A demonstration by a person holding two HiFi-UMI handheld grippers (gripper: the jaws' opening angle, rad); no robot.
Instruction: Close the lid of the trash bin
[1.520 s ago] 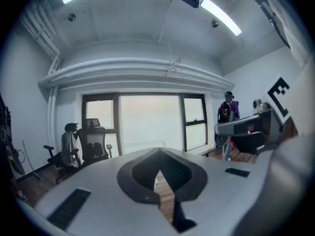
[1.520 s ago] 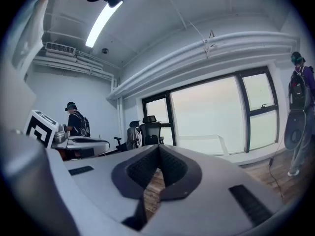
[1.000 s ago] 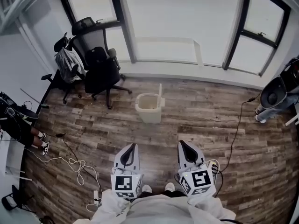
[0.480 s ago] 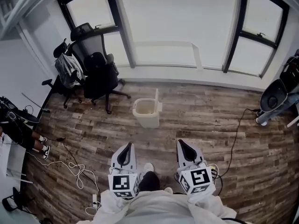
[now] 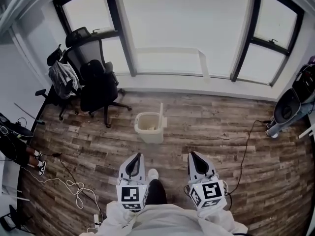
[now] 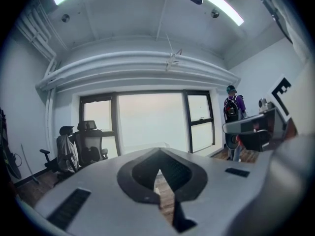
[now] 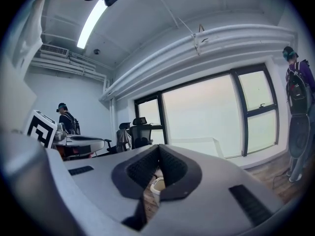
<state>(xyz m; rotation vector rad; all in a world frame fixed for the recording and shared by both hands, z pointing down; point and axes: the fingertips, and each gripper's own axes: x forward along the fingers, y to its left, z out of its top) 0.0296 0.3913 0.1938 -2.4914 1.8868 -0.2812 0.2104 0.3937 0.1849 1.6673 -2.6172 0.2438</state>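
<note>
A cream trash bin (image 5: 148,127) stands on the wood floor ahead of me, its lid (image 5: 161,113) swung up on the right side and the inside showing. My left gripper (image 5: 138,155) and right gripper (image 5: 192,154) are held side by side low in the head view, well short of the bin, both pointing at it. Each is shut with nothing between its jaws. In the left gripper view the left gripper (image 6: 158,151) hides the bin. Through the right gripper (image 7: 158,147) a sliver of the bin (image 7: 157,185) shows.
Black office chairs (image 5: 96,82) stand left of the bin by the window wall. Cables lie on the floor at the left (image 5: 66,186) and right (image 5: 245,149). One person (image 5: 290,104) stands at the right edge, another's legs (image 5: 22,156) show at the left. My shoe (image 5: 153,174) is between the grippers.
The bin has drawn nearer to the grippers and shifted left in the head view as I step forward. Both grippers stay shut and level.
</note>
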